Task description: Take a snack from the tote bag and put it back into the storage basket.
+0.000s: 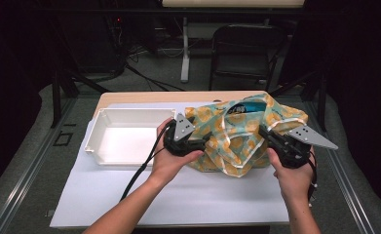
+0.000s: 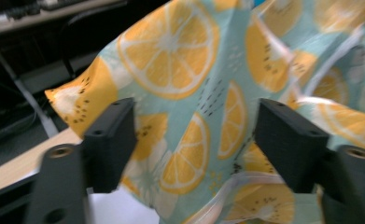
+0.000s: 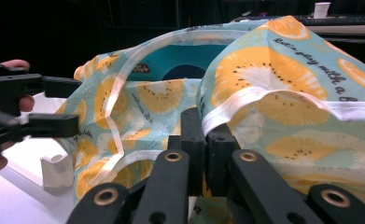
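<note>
Right gripper (image 3: 203, 140) is pinching the white-trimmed hem of the teal orange-slice-print fabric garment (image 1: 237, 136), bunched beside the white plastic bin (image 1: 124, 134); left gripper (image 2: 196, 149) is standing spread. Garment is not yet binned.

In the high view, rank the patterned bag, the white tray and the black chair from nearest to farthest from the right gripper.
1. Patterned bag: right at the right gripper, whose jaws pinch its edge.
2. White tray: across the table, on the left, beyond the left gripper.
3. Black chair: behind the table, on the floor at the back.
</note>
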The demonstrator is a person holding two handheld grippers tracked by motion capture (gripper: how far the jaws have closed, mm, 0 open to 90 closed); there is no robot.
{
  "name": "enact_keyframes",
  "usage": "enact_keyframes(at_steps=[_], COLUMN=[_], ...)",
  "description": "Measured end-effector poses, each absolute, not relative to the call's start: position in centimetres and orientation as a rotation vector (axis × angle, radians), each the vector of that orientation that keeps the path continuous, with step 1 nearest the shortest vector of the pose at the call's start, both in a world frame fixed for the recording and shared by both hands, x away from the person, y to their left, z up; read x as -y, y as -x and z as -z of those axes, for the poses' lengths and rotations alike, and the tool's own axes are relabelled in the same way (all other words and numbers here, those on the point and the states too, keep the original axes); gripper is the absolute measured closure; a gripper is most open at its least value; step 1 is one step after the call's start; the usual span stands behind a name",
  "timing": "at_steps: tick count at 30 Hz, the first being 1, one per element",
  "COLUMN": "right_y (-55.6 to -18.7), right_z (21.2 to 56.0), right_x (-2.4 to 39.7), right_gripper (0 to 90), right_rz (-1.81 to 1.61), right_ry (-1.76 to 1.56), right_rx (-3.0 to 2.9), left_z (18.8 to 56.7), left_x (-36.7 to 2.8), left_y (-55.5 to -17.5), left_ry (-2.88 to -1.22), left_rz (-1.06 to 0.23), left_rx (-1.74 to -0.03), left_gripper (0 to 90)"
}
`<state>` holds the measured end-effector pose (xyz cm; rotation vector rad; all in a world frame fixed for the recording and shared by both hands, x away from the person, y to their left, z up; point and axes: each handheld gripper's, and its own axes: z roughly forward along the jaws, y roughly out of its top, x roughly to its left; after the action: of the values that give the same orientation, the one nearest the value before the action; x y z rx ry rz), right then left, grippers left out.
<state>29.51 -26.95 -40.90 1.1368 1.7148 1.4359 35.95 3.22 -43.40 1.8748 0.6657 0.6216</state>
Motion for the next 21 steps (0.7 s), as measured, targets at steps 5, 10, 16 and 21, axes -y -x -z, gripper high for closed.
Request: enact_keyframes(at_steps=[5, 10, 16, 21], right_y=[-29.6, -29.5, -29.6, -30.1], right_z=[40.9, 40.9, 40.7, 39.5], right_x=[27.0, 27.2, 27.6, 27.7], right_gripper=[89.6, 89.7, 89.9, 90.0], right_rz=[-1.419, -1.418, -1.401, -1.401], right_ry=[-1.124, -1.122, -1.114, -1.087], right_rx=[-1.727, -1.719, -1.713, -1.664], left_z=[43.3, 42.6, 41.1, 39.4], left_x=[-2.9, -3.0, -3.9, -5.5], left_y=[-36.7, -37.1, -37.4, -38.8], left_ry=[-1.911, -1.916, -1.873, -1.789], left_rz=[-0.633, -0.61, -0.496, -0.39], left_rx=[-0.647, -0.629, -0.597, -0.635], left_gripper=[53.6, 83.2, 90.0, 90.0])
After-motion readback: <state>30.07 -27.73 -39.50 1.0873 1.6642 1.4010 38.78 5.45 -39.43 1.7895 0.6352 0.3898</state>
